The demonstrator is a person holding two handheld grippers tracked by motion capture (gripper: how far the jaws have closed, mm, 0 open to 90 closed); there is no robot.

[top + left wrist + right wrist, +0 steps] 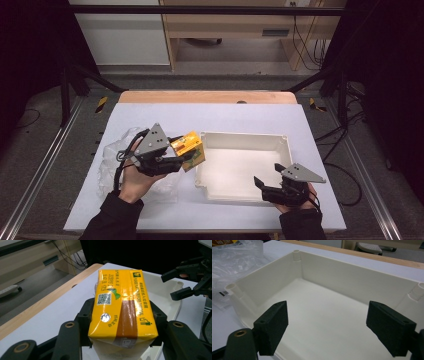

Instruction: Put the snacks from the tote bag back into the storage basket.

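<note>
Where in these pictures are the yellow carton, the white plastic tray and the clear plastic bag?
yellow carton [122, 305], left gripper view: on its printed top face.
white plastic tray [243, 137], high view: on its far rim.
clear plastic bag [112, 152], high view: on its crumpled left part.

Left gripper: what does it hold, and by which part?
The left gripper clamps the yellow carton by its two long sides, near one end.
</note>
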